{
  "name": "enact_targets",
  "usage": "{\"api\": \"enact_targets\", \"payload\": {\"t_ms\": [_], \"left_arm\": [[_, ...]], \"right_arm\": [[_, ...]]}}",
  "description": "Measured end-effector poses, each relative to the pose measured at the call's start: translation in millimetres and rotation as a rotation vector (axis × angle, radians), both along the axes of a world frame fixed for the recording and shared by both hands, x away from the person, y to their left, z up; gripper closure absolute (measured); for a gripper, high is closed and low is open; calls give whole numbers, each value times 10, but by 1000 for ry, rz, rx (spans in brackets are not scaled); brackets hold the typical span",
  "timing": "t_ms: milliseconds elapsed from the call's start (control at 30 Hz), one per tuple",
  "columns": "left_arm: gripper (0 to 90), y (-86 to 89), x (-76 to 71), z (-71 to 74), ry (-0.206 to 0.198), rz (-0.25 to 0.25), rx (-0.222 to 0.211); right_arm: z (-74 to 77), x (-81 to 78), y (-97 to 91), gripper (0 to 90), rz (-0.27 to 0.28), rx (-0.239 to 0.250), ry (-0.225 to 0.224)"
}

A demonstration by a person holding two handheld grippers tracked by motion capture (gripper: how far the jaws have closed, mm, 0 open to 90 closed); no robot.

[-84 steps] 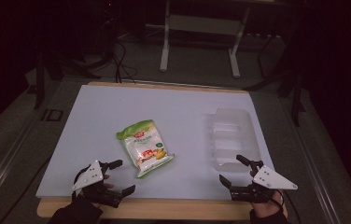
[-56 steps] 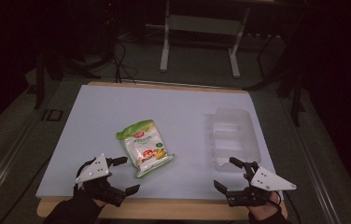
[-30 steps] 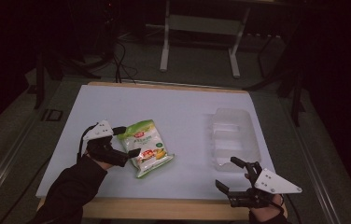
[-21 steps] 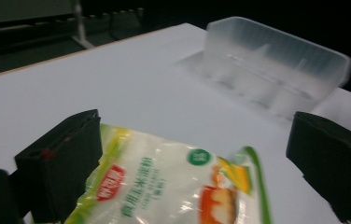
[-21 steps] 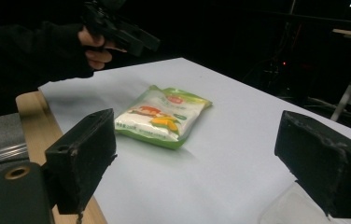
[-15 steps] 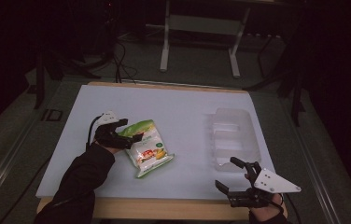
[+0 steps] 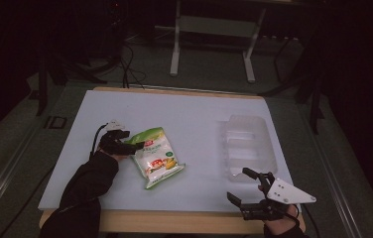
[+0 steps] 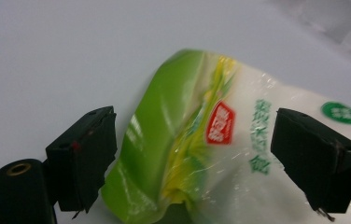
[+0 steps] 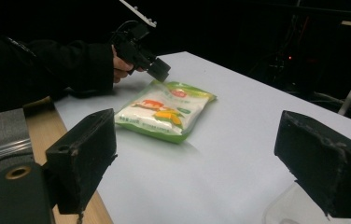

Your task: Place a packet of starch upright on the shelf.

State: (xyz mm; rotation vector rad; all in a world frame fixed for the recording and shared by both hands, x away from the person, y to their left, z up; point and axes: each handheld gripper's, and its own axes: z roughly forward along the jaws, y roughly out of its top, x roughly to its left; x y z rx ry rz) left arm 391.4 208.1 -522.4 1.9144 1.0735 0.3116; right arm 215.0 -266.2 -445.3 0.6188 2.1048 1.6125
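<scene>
A green and white snack bag (image 7: 155, 157) lies flat on the white table (image 7: 194, 109), left of centre. My left gripper (image 7: 134, 145) has come down at the bag's far left corner. In the left gripper view the bag's green end (image 8: 173, 140) sits between the two jaws of that gripper (image 8: 192, 158); they have just been closing, and the pads stand apart from the bag. My right gripper (image 7: 239, 184) stays open and holds nothing near the front right edge. The right gripper view looks between its own jaws (image 9: 194, 163) at the bag (image 9: 164, 112) and the left gripper (image 9: 157, 70).
A clear plastic tray (image 7: 246, 146) stands on the right side of the table, just beyond my right gripper; its corner (image 9: 281, 210) lies by the right jaw. The table's wooden front edge (image 7: 174, 220) runs below both hands. Dark stands and cables are behind the table.
My left hand moved from the table's front edge forward to the bag's far left corner, sinking onto it. The jaws narrowed around the bag's end. The right gripper kept still.
</scene>
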Motion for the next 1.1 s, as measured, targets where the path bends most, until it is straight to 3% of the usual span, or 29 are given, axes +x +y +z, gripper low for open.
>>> {"api": "enact_targets", "payload": {"t_ms": [167,433,600,700,733,833,867,967,1100], "left_arm": [[149,60,45,-86,19,22,11],[127,109,114,-190,111,5,-11],[128,-19,88,-168,110,-11,81],[232,-67,61,-153,103,-21,114],[334,-109,26,-128,114,-60,108],[596,-185,-8,-117,113,-85,125],[701,-266,-22,-91,123,-118,157],[745,-322,-35,-59,110,-126,206],[783,-323,-48,-42,110,-106,197]], "right_arm": [[-5,2,-5,128,-9,2,1],[-29,14,17,128,2,-10,10],[-27,13,22,128,1,-10,16],[-29,16,24,128,1,-9,19],[-30,17,31,128,2,-8,23],[-33,25,43,128,5,-12,23],[-34,28,48,128,6,-13,25],[-36,27,54,128,8,-16,25],[-35,33,37,129,4,-10,32]]}}
